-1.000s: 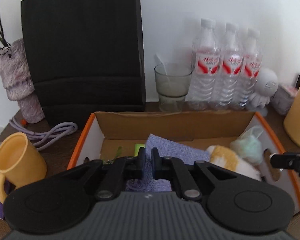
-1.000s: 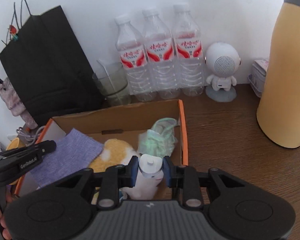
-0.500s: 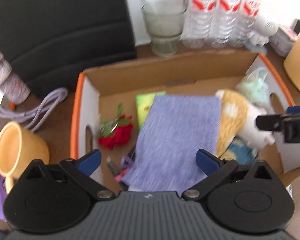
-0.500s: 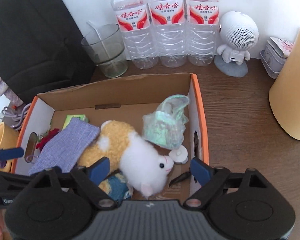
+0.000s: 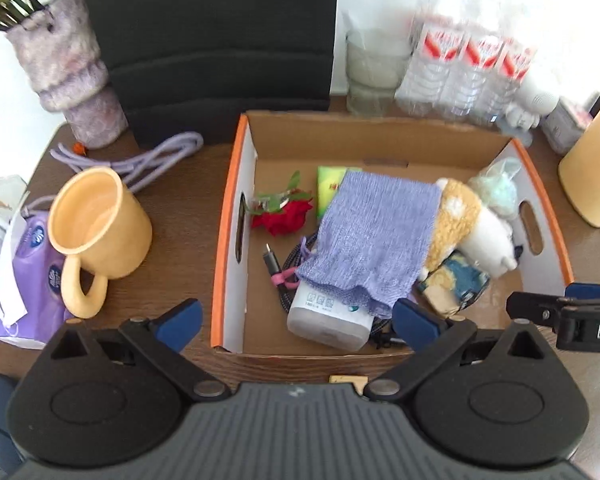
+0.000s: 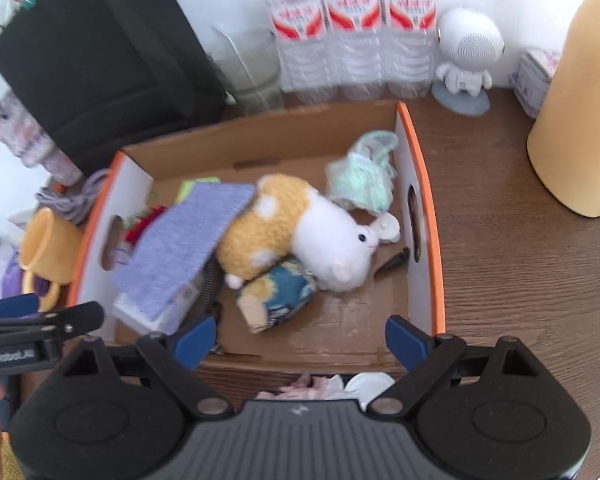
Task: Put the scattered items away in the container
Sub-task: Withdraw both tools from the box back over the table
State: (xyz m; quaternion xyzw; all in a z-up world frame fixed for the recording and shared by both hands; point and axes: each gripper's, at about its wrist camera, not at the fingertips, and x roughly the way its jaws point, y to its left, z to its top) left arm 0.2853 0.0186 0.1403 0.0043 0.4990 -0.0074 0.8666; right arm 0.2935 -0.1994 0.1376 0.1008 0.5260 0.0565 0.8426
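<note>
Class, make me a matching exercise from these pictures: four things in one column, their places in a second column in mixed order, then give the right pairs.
Things
1. purple cloth
2. red rose
3. yellow mug
4. water bottles

Places
A. standing in a row by the wall, behind the box
B. on the table to the left of the box
C. draped over other things in the middle of the box
D. on the box floor near its left wall

Pairs: 1-C, 2-D, 3-B, 4-A
</note>
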